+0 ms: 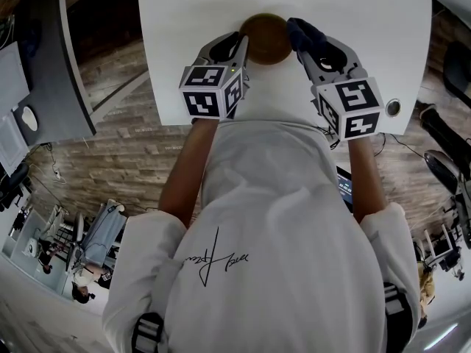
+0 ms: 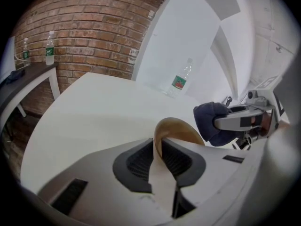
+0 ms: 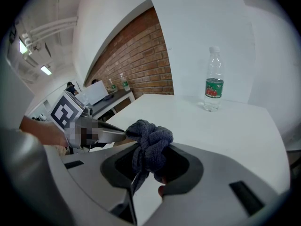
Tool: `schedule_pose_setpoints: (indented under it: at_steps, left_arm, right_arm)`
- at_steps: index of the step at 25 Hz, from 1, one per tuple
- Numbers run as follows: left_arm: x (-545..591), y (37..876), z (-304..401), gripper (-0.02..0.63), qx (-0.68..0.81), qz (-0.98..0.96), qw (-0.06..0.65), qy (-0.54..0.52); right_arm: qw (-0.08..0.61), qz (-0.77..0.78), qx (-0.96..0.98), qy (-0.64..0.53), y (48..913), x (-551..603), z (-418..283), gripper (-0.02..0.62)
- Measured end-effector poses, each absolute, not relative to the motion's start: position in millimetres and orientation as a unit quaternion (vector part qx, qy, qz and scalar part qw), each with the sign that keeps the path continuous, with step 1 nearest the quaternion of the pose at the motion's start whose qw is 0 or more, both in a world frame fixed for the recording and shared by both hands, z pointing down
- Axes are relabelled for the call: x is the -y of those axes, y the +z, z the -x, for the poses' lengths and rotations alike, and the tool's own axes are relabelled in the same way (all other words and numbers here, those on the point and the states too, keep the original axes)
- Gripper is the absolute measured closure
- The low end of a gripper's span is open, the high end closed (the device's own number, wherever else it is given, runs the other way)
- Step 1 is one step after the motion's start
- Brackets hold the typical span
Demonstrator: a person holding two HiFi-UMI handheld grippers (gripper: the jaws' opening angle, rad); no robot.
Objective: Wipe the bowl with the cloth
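Fingers [image 2: 141, 163] of the left gripper [image 2: 159, 150] are clamped on the rim of the brown bowl [image 2: 181, 128], one dark pad on the inside of the wall and one on the outside. In the head view the bowl [image 1: 266, 39] sits on the white table [image 1: 353, 6] near the person's edge, between the two grippers, with the left gripper [image 1: 241, 48] at its left side. The right gripper [image 3: 146, 166] is closed on a bunched dark blue-grey cloth [image 3: 151, 142], which bulges out above its jaws. In the head view the cloth [image 1: 304, 31] lies right at the bowl's right rim, carried there by the right gripper [image 1: 300, 44]; actual contact cannot be confirmed. Farther back on the table a clear plastic bottle [image 3: 214, 81] with a green label stands upright, well apart from the bowl. A brick wall [image 2: 84, 27] rises behind the table.
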State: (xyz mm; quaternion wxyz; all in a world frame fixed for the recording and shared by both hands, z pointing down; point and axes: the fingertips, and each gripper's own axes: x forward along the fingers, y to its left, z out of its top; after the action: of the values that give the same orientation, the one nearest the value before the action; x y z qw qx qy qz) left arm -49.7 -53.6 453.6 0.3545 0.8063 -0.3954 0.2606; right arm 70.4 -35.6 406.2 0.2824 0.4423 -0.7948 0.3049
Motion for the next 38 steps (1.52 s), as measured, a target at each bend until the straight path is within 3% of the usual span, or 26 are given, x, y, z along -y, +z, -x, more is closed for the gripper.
schedule_pose_setpoints:
  at_steps: [38]
  left_arm:
    - [63,457,55,0.598,0.418,-0.791,0.361,0.262]
  right_arm:
    - [0.294,-0.421,0.8,0.31,419,38,-60,0.491]
